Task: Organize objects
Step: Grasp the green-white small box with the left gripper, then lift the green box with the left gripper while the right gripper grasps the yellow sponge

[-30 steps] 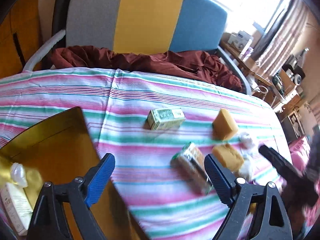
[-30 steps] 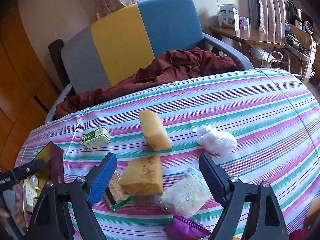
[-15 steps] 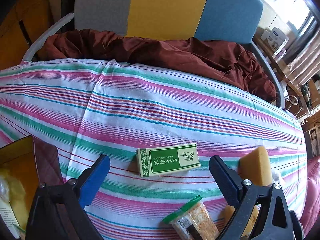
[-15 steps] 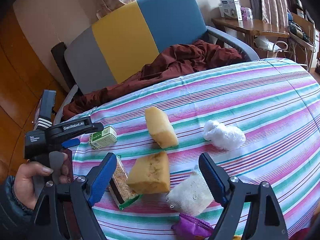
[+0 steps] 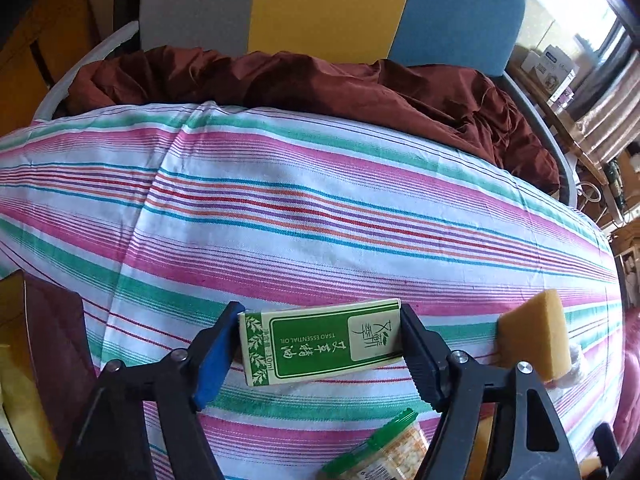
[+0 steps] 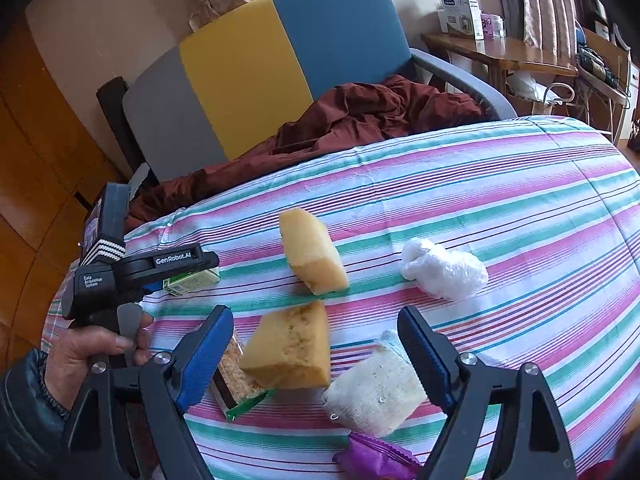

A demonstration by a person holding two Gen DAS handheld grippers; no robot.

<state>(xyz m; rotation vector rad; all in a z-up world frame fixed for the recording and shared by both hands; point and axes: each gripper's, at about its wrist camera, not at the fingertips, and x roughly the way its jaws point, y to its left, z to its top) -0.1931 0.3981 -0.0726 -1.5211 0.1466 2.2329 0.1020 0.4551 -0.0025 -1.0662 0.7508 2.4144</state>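
1. Left wrist view. Left gripper: jaws closing, one at each end of the green essential-oil box, which lies flat on the striped tablecloth; both pads sit against the box ends (contact looks made on either side).
2. Same view, surroundings. A yellow sponge lies to the right of the box, well apart from it. A green-topped snack packet shows at the bottom edge. A dark red box with a gold interior stands at the left edge. A maroon cloth is heaped on the tri-colour chair behind the table.
3. Right wrist view. Right gripper: jaws spread wide, hanging above a yellow sponge wedge and a white knitted bundle; nothing is pinched.
4. Same view, other items. A second sponge piece lies farther back; a white plastic wad to its right; a purple wrapper at the bottom edge.
5. Same view, left side. A hand holds the other black tool over the green box.
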